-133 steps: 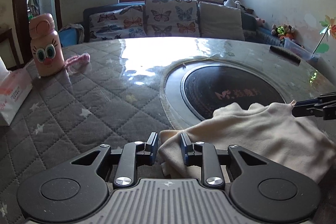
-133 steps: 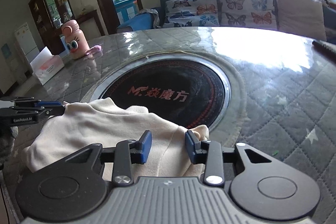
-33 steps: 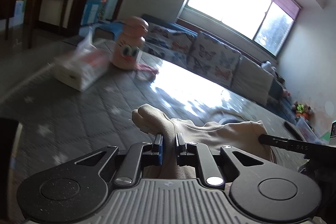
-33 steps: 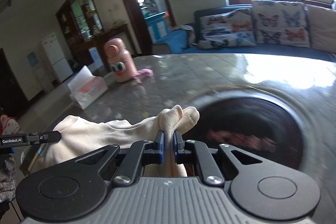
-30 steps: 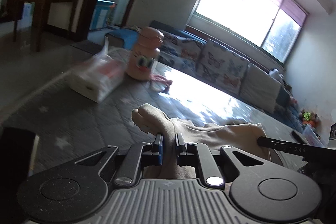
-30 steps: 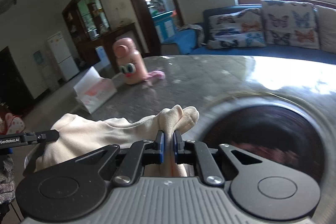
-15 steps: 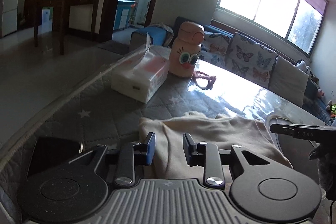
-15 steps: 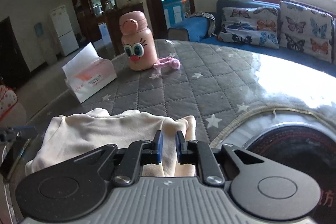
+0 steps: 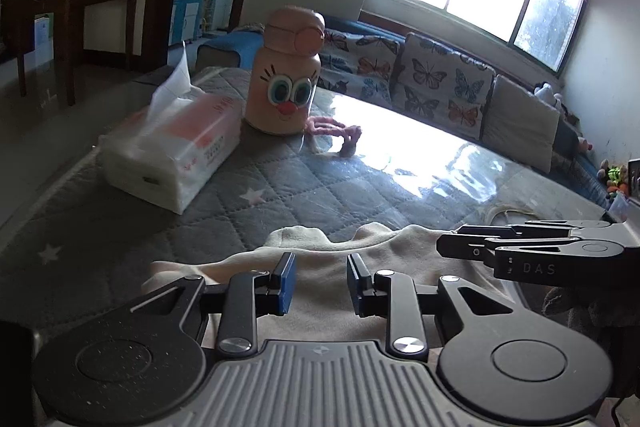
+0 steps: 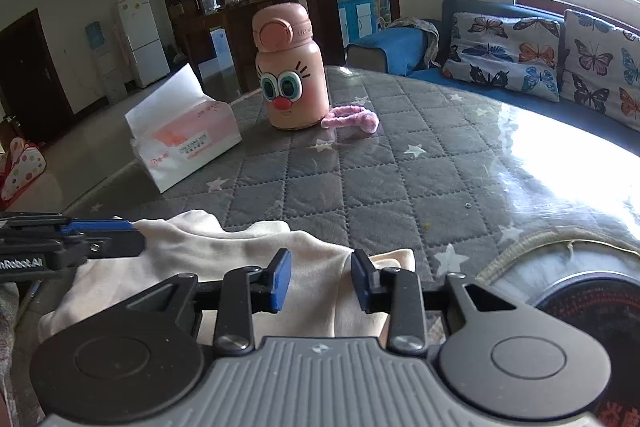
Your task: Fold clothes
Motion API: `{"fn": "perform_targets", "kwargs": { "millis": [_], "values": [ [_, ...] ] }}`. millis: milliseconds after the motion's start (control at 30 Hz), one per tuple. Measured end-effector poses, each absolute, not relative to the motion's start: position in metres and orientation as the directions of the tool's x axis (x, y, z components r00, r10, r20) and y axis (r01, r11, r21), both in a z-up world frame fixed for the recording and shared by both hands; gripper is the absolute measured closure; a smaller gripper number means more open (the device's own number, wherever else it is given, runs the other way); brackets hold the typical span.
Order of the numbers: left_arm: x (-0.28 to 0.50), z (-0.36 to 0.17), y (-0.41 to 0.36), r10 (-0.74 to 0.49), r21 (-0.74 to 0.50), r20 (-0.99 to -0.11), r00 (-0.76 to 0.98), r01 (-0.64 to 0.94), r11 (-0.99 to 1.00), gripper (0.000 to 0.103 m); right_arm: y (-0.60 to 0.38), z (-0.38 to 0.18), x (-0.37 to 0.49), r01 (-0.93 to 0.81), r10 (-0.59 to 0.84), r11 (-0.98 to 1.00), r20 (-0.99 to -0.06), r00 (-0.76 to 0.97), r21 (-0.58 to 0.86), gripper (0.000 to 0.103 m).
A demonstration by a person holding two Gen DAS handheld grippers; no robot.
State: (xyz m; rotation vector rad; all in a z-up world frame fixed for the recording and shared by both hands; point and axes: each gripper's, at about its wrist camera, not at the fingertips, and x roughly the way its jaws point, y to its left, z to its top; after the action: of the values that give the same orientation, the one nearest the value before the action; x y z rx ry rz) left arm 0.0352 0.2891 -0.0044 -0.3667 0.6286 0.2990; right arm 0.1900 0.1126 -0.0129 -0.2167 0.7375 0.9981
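A cream garment (image 9: 320, 263) lies folded over on the grey quilted table cover, close to the table's near edge; it also shows in the right wrist view (image 10: 240, 251). My left gripper (image 9: 319, 283) is open just above the cloth, holding nothing. My right gripper (image 10: 320, 279) is open too, over the garment's right part. Each gripper shows in the other's view: the right one (image 9: 520, 255) at the right, the left one (image 10: 72, 239) at the left edge, beside the cloth.
A pink cartoon-face bottle (image 10: 290, 71) with a pink fuzzy strap (image 10: 352, 119) and a tissue box (image 10: 184, 139) stand further back on the table. A round black hotplate (image 10: 592, 311) is set into the table at the right. A sofa with butterfly cushions (image 9: 440, 83) is behind.
Both grippers carried the pinched garment edge leftward over the table and laid it down. The left gripper opened half a second ago; the right gripper has opened since. The cloth now lies flat.
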Motion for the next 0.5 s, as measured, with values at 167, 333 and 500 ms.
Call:
{"fn": "perform_targets", "kwargs": {
  "millis": [167, 333, 500],
  "values": [
    [0.052, -0.019, 0.294, 0.163, -0.228, -0.646, 0.746, -0.393, 0.891, 0.073, 0.121, -0.025, 0.197, -0.826, 0.662, 0.546, -0.675, 0.325, 0.137, 0.07],
    [0.047, -0.012, 0.289, 0.167, -0.225, -0.636, 0.754, -0.387, 0.894, 0.073, 0.118, -0.02, 0.195, -0.829, 0.666, 0.541, -0.675, 0.318, 0.144, 0.07],
    [0.033, -0.004, 0.273, 0.156, -0.208, -0.617, 0.772, -0.351, 0.913, 0.072, 0.109, -0.01, 0.176, -0.865, 0.69, 0.481, -0.669, 0.276, 0.139, 0.063]
  ]
}}
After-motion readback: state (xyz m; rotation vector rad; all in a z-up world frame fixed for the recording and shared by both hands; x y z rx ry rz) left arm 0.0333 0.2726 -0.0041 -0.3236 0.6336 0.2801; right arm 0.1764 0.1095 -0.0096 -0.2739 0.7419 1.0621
